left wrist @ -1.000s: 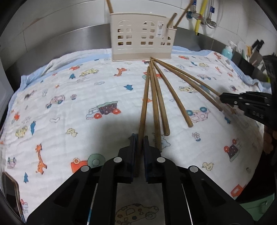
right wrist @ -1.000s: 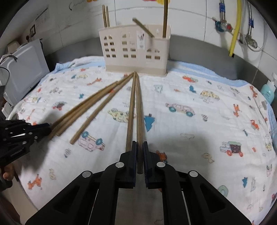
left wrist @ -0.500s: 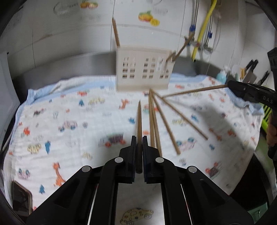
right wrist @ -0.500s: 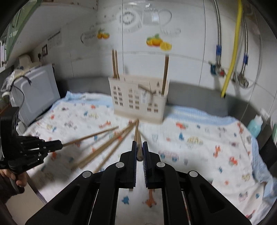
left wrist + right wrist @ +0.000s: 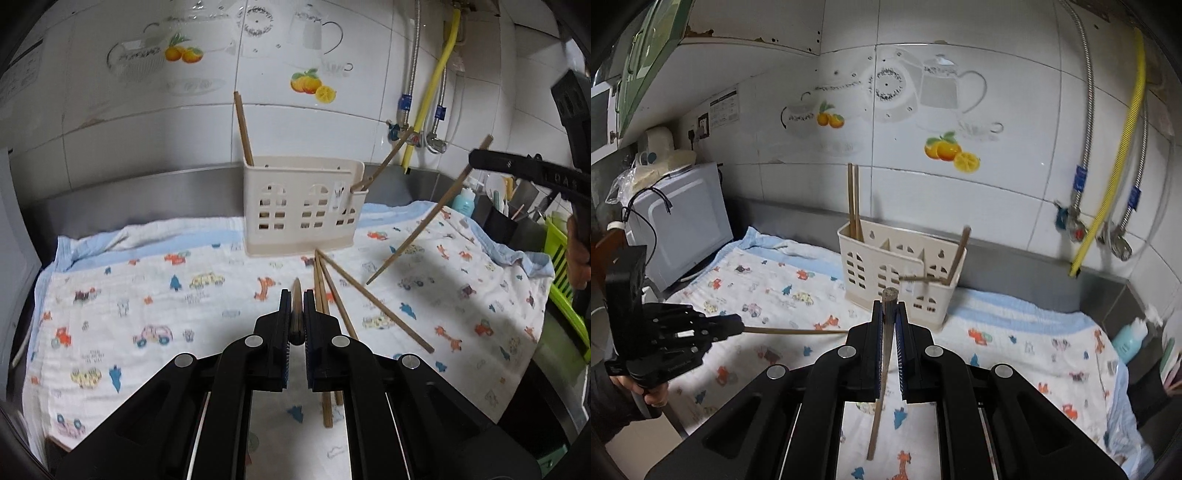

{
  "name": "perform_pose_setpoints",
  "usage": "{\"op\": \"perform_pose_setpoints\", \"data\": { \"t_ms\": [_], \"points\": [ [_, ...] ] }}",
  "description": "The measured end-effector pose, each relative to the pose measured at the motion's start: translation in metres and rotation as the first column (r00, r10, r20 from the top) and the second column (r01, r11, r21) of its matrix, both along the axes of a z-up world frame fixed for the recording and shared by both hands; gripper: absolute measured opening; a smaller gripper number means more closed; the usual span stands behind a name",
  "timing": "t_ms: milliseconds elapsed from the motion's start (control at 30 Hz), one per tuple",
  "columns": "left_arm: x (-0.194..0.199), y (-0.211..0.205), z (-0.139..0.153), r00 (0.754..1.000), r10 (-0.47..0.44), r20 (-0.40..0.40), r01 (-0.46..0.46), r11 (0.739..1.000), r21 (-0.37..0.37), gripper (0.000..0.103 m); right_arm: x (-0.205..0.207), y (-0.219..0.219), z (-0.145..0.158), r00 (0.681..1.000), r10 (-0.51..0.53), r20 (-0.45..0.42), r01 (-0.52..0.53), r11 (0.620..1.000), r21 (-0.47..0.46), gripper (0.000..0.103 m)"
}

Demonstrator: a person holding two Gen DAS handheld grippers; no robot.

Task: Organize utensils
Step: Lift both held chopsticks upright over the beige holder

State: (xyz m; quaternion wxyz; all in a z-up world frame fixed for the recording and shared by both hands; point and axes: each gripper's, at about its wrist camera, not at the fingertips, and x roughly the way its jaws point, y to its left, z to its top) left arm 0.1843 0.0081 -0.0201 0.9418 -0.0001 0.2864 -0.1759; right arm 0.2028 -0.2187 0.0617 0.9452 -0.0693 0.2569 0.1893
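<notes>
My left gripper (image 5: pixel 295 295) is shut on a wooden chopstick (image 5: pixel 296 291) held above the cloth, its tip pointing toward the cream utensil holder (image 5: pixel 303 206). Three loose chopsticks (image 5: pixel 345 291) lie fanned on the cloth just right of it. In the right wrist view my right gripper (image 5: pixel 888 306) is shut on another chopstick (image 5: pixel 882 354), whose thin end hangs down under the jaws. The holder (image 5: pixel 901 273) stands ahead with chopsticks (image 5: pixel 853 199) upright in it. Each gripper shows in the other's view: the right gripper (image 5: pixel 476 158) and the left gripper (image 5: pixel 738 326).
The patterned cloth (image 5: pixel 147 295) covers the steel counter. A microwave (image 5: pixel 679 221) stands at the left. At the right are a blue bottle (image 5: pixel 464 201), a black utensil cup (image 5: pixel 498 221) and a green rack (image 5: pixel 561 266). A yellow hose (image 5: pixel 1115 155) and pipes run down the tiled wall.
Both grippers have risen off the cloth, each carrying its chopstick. The right gripper's chopstick has swung from lying flat to hanging steeply down.
</notes>
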Motion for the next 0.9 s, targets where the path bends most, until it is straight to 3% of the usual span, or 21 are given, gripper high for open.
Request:
{"op": "perform_pose_setpoints", "data": {
  "t_ms": [333, 667, 900],
  "points": [
    [0.016, -0.007, 0.019, 0.999, -0.030, 0.023, 0.029, 0.999, 0.037, 0.005, 0.013, 0.006, 0.025, 0.999, 0.022, 0.026, -0.022, 1.000, -0.001, 0.007],
    [0.044, -0.019, 0.059, 0.995, -0.064, 0.074, 0.057, 0.994, 0.092, 0.005, 0.034, -0.001, 0.085, 0.995, 0.006, 0.096, -0.005, 1.000, -0.017, 0.007],
    [0.058, -0.029, 0.091, 0.988, -0.084, 0.131, 0.069, 0.991, 0.118, 0.005, 0.055, -0.010, 0.108, 0.995, -0.008, 0.102, 0.007, 1.000, 0.011, 0.007]
  ]
}}
